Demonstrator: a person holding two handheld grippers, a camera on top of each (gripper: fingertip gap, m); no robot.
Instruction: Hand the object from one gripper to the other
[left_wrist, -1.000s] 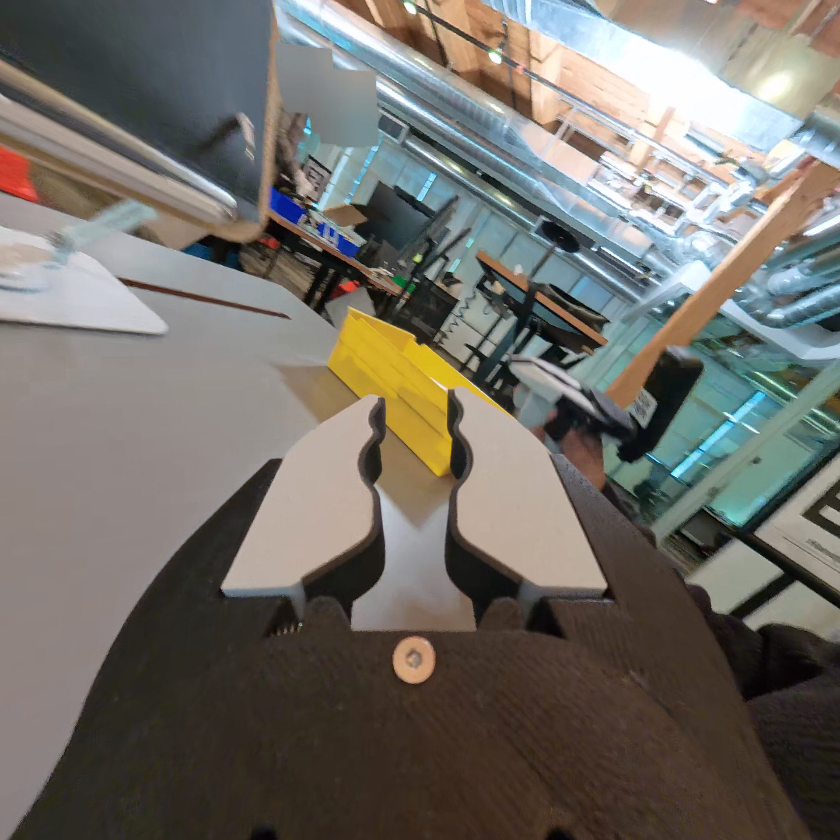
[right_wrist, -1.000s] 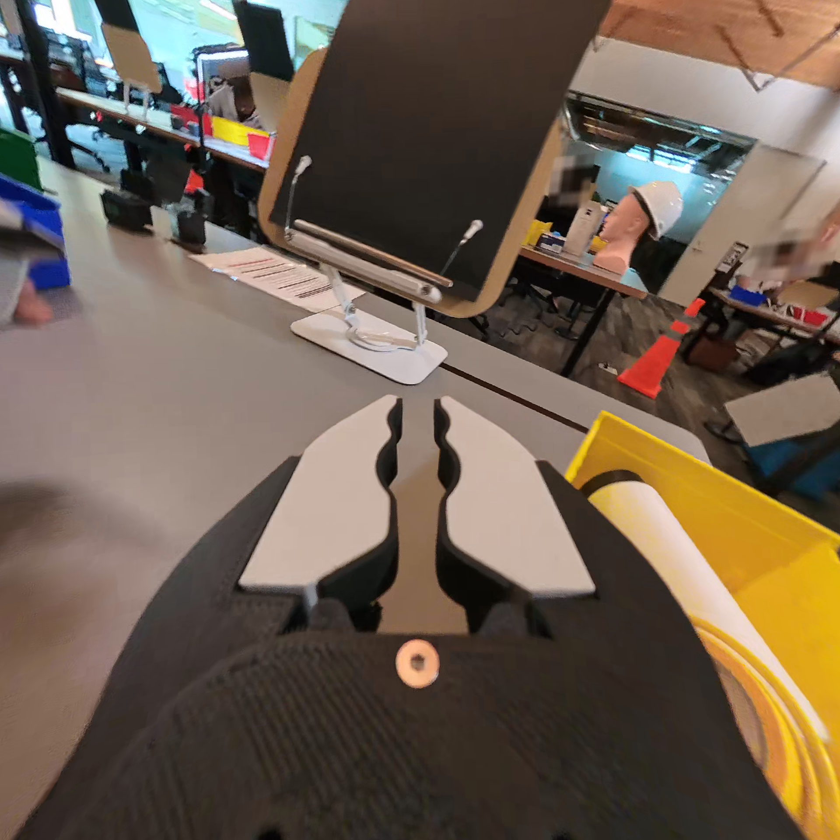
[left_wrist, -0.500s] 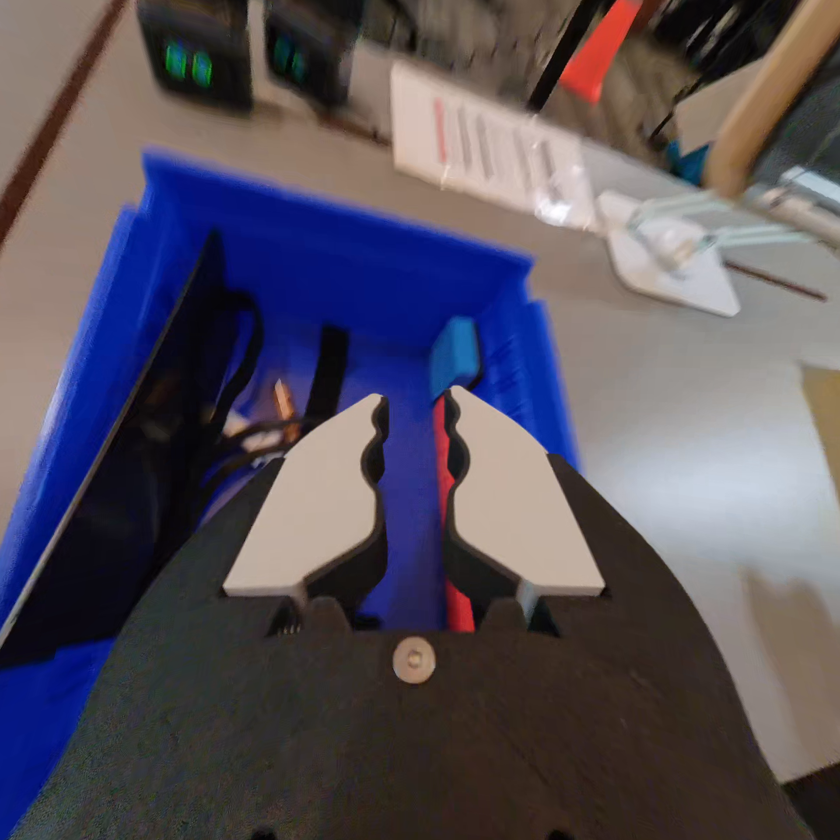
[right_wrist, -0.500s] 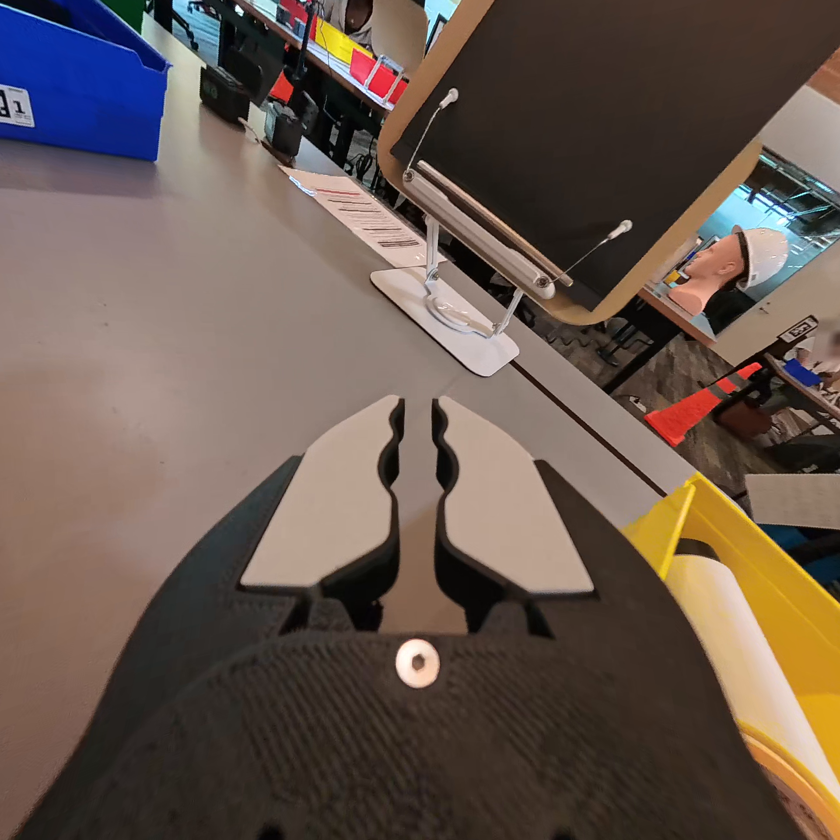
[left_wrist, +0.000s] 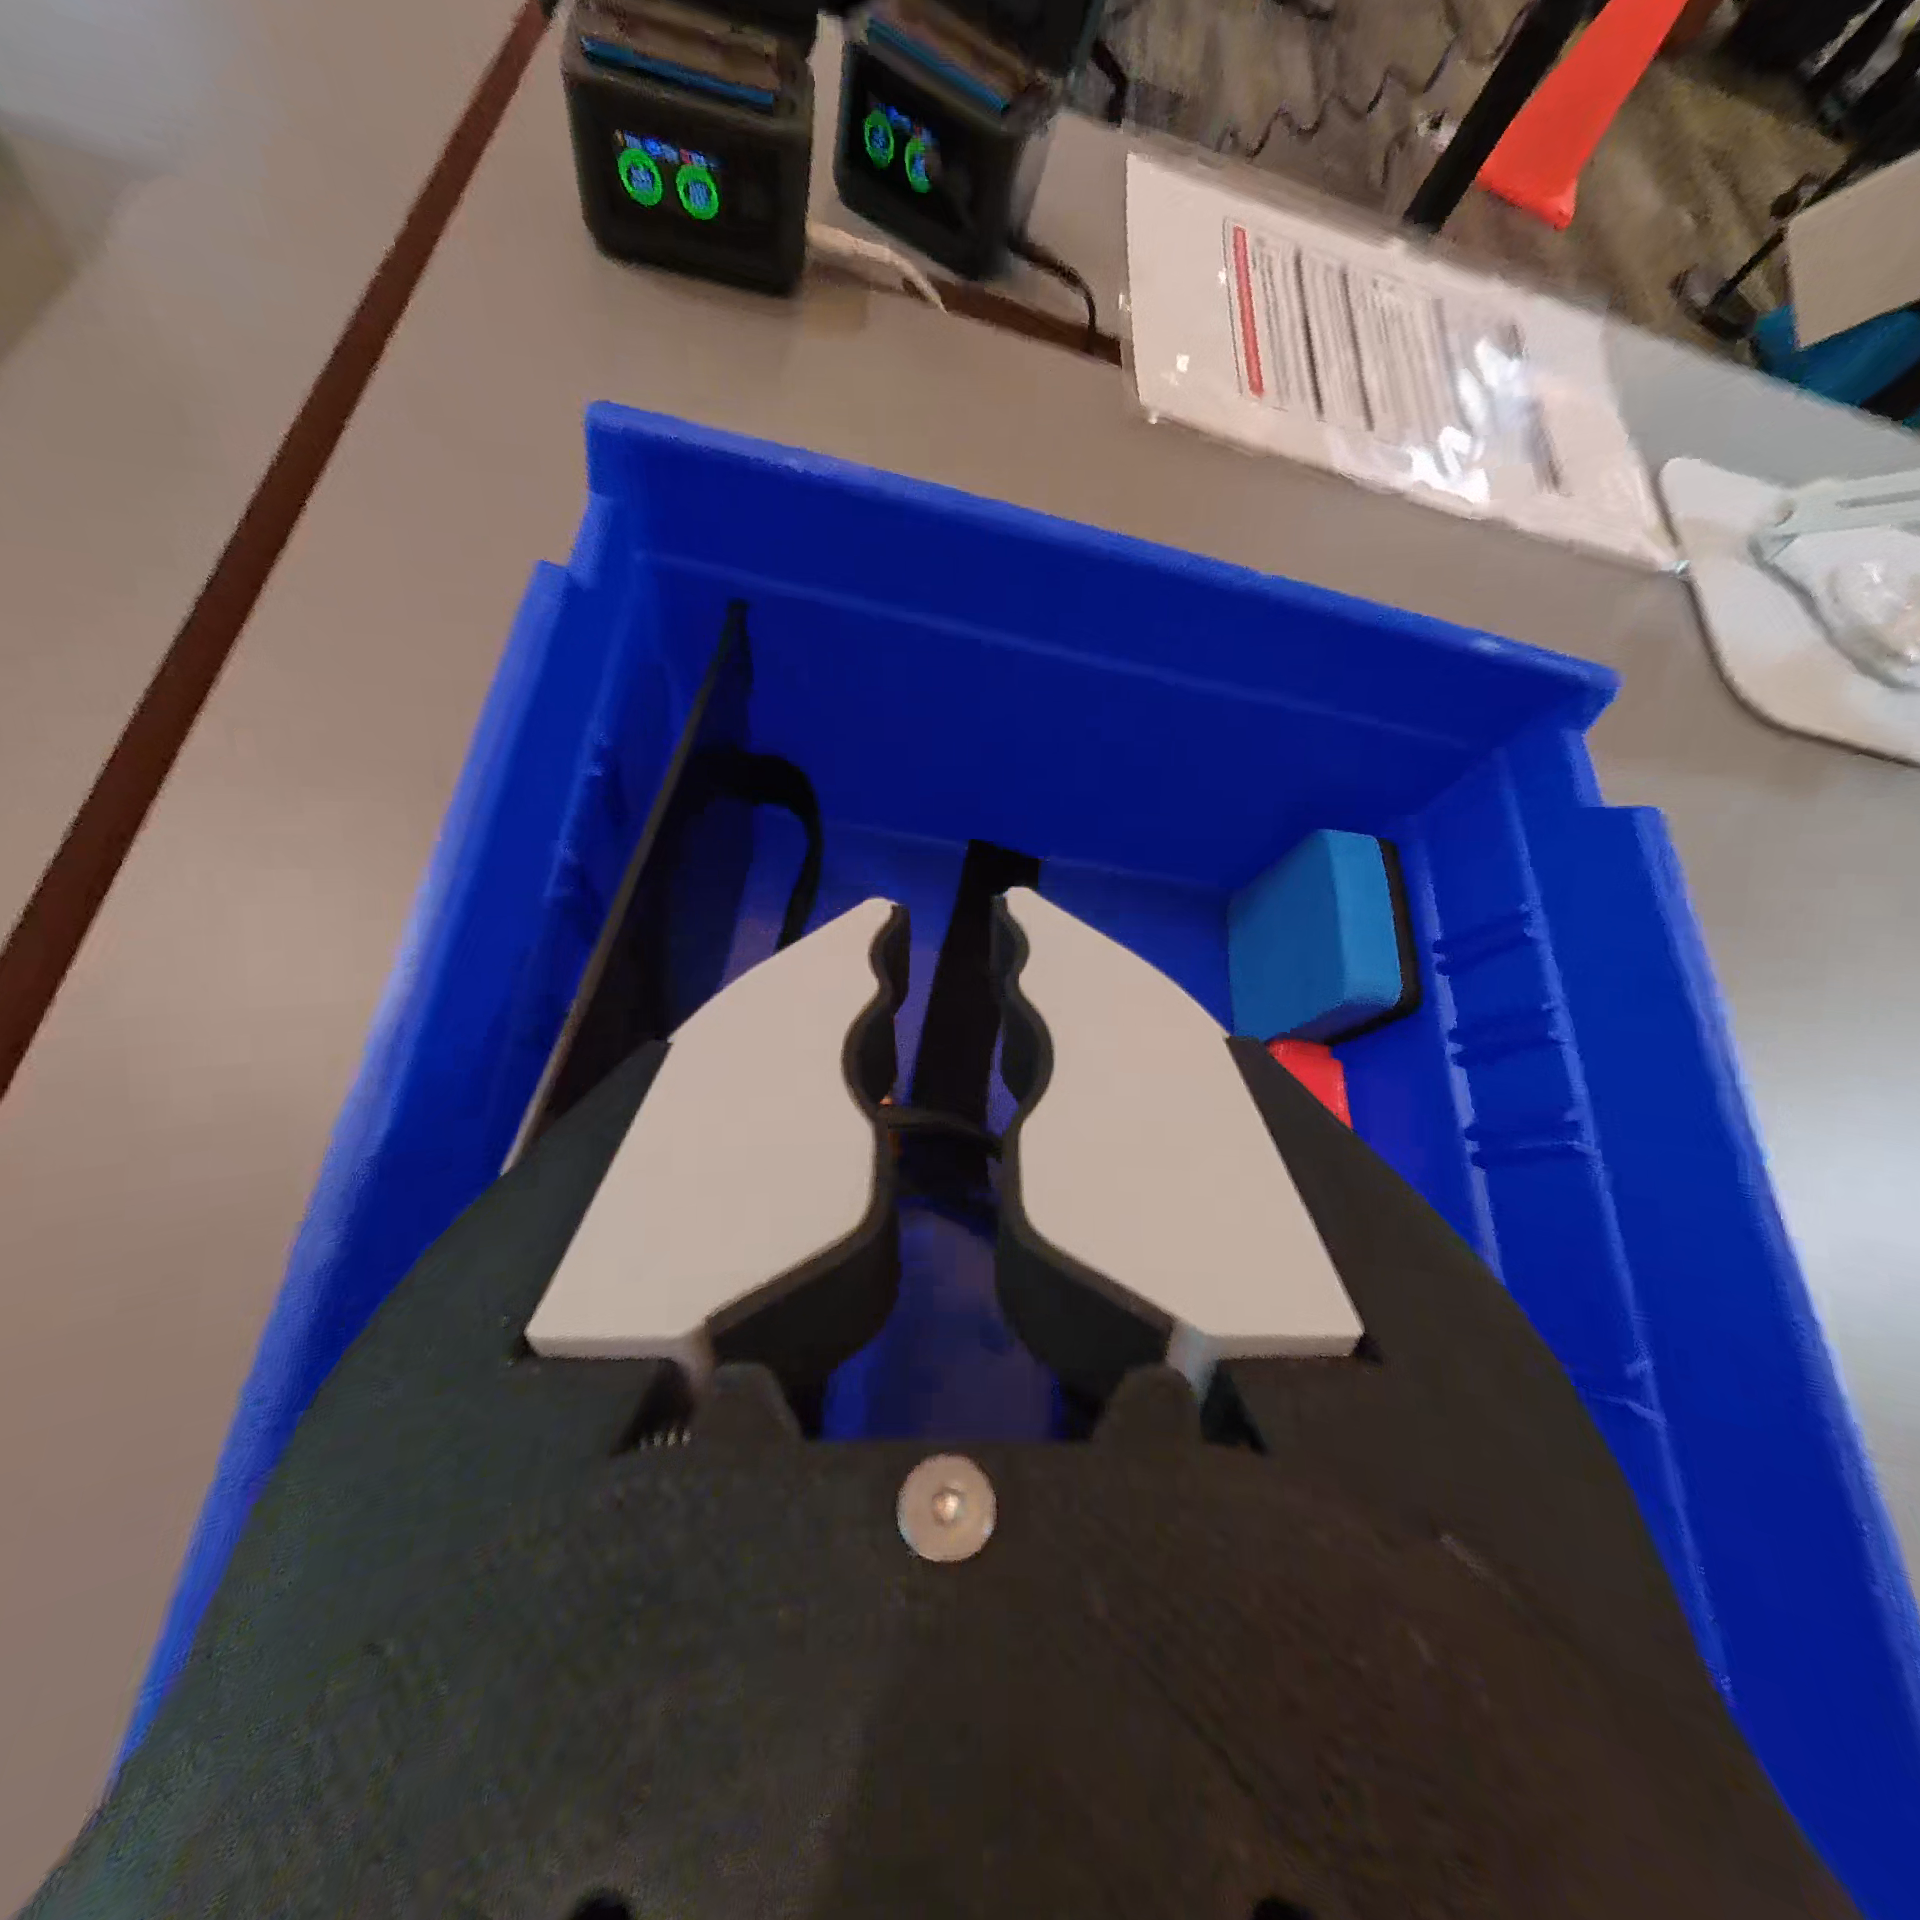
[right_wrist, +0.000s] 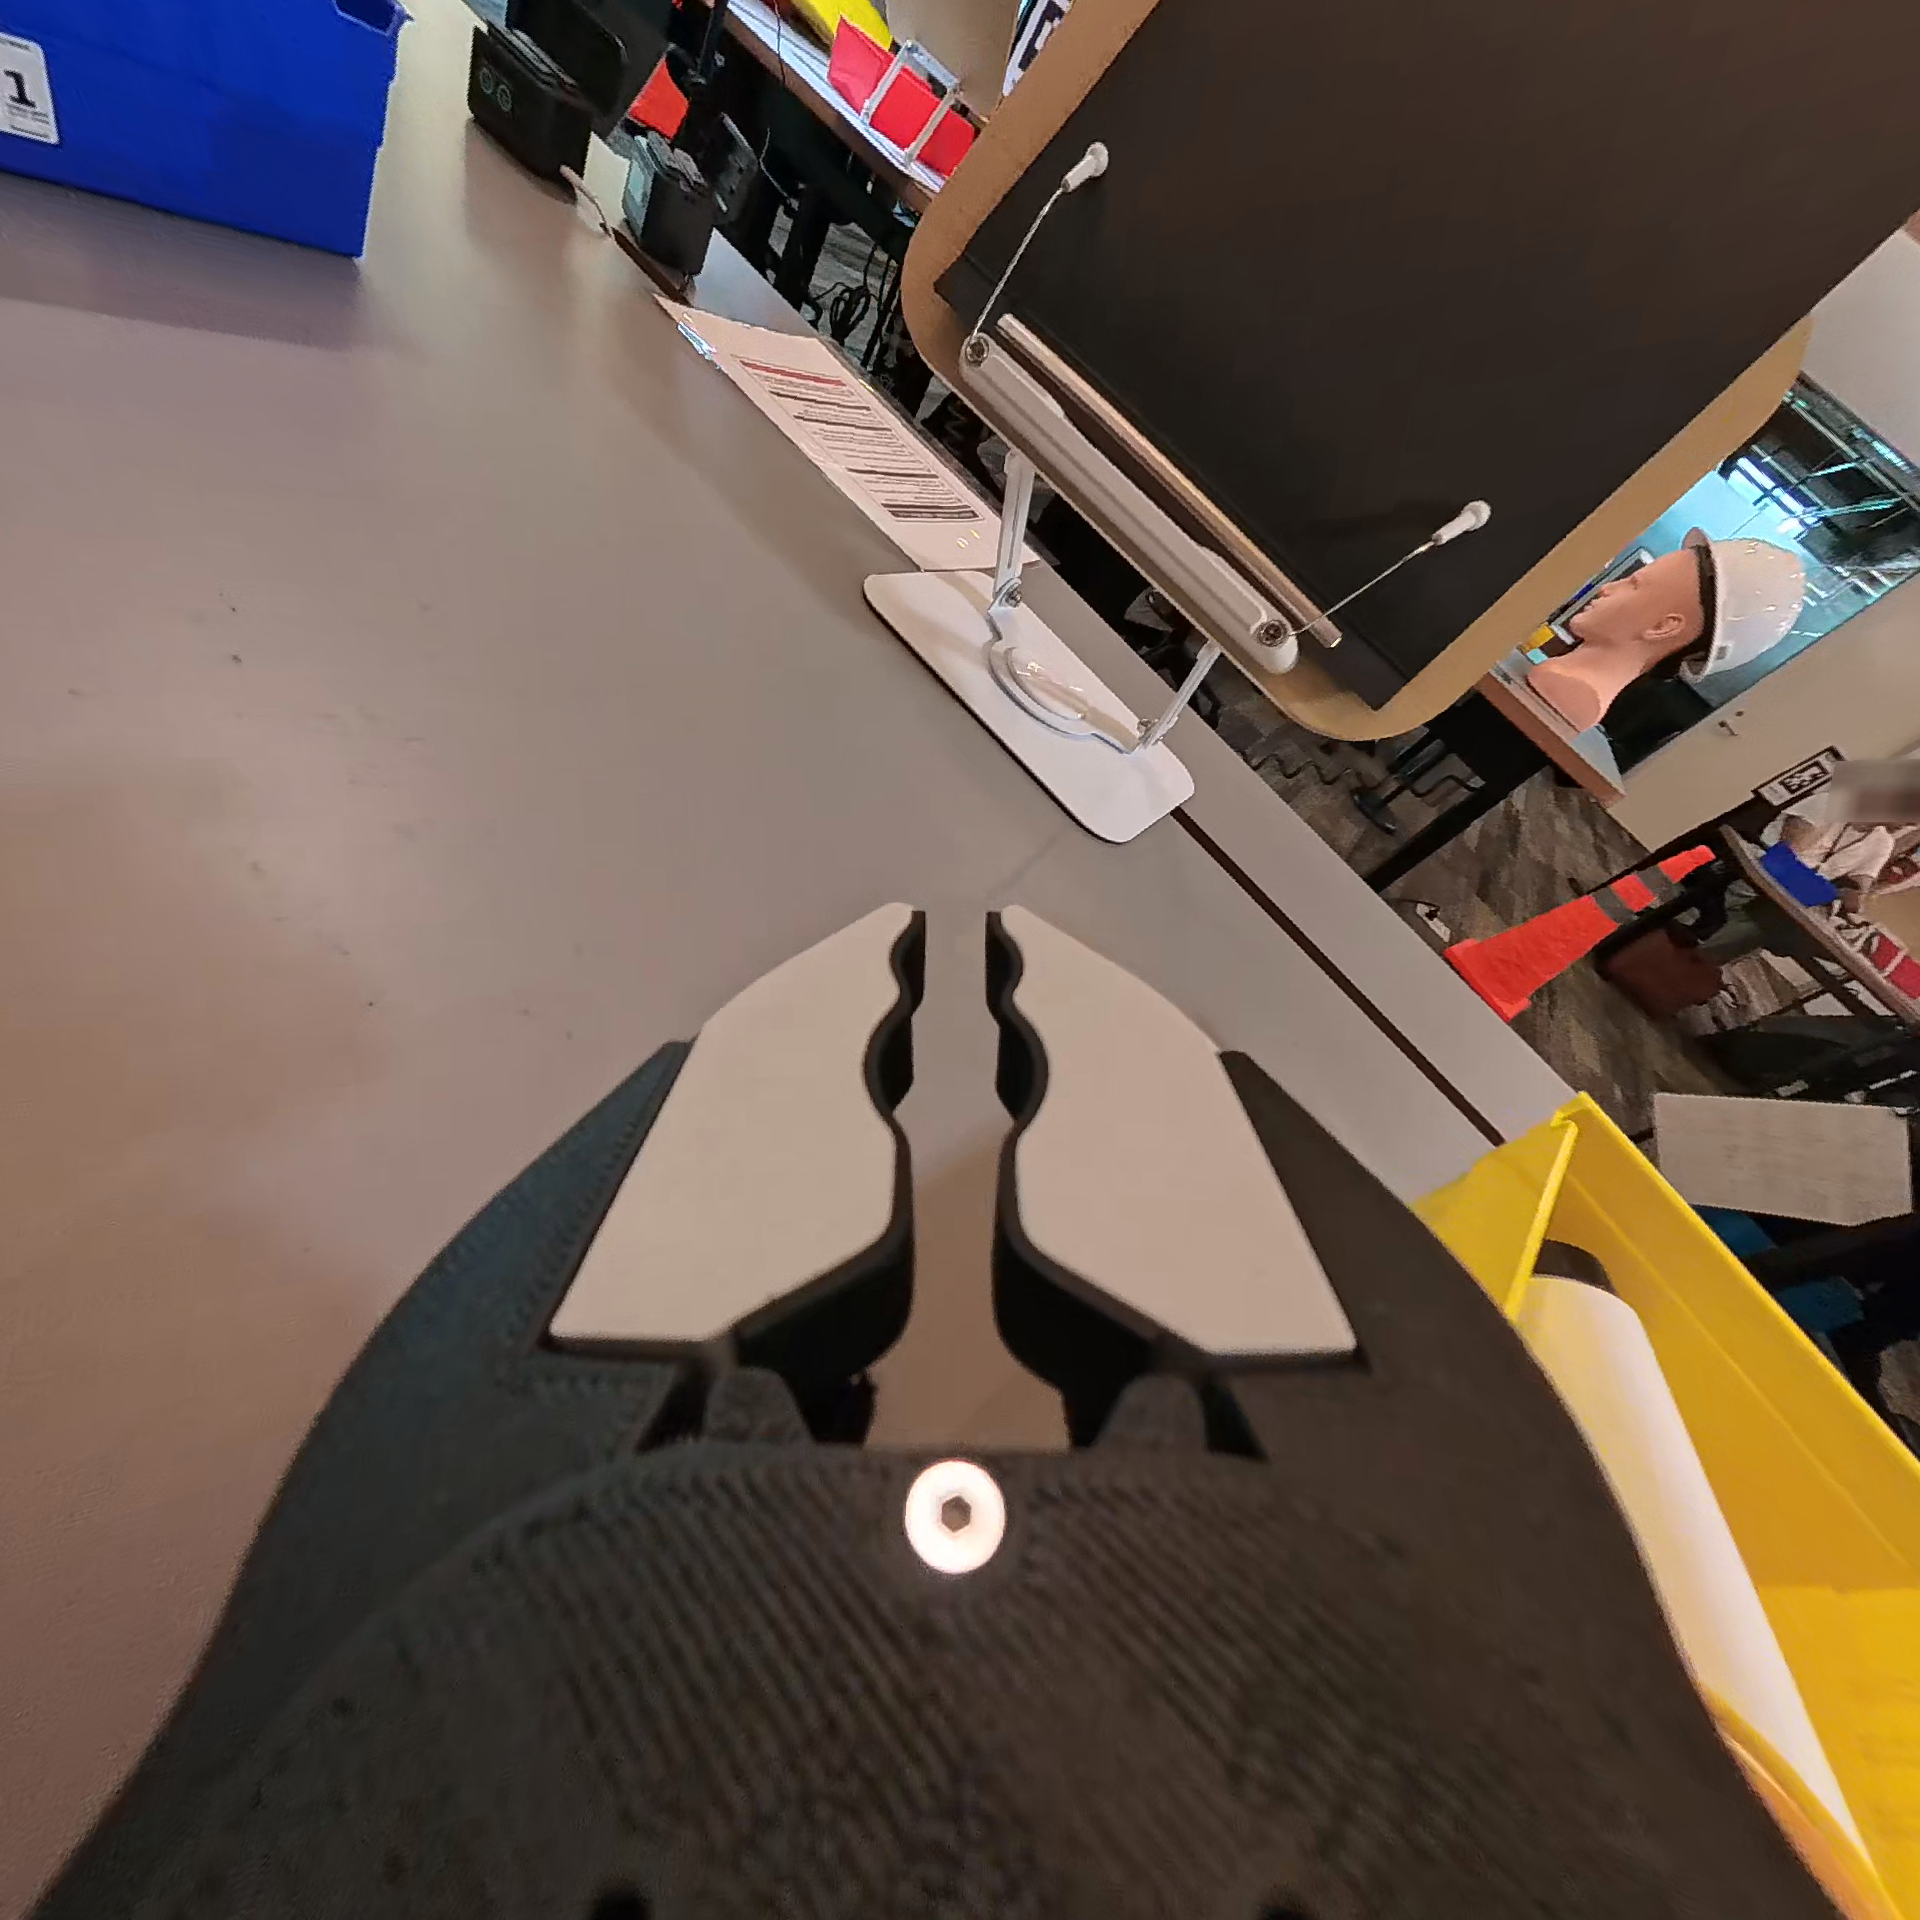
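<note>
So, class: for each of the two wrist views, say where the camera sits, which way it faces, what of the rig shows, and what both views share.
Left wrist view: on the left gripper, tilted down into the blue bin; its own two fingers show, open and empty.
Right wrist view: on the right gripper, held low, facing across the grey table toward a black board on a white stand; its own fingers show, open and empty.
Shared: the blue bin, the printed sheet, the stand's base and the table.

Inside the blue bin (left_wrist: 1091, 665), a black strap (left_wrist: 961, 997), a blue block (left_wrist: 1314, 951) and a flat black panel (left_wrist: 644, 883) are crowding the floor; bare counter (right_wrist: 364, 675) is lying open beside the bin.
</note>
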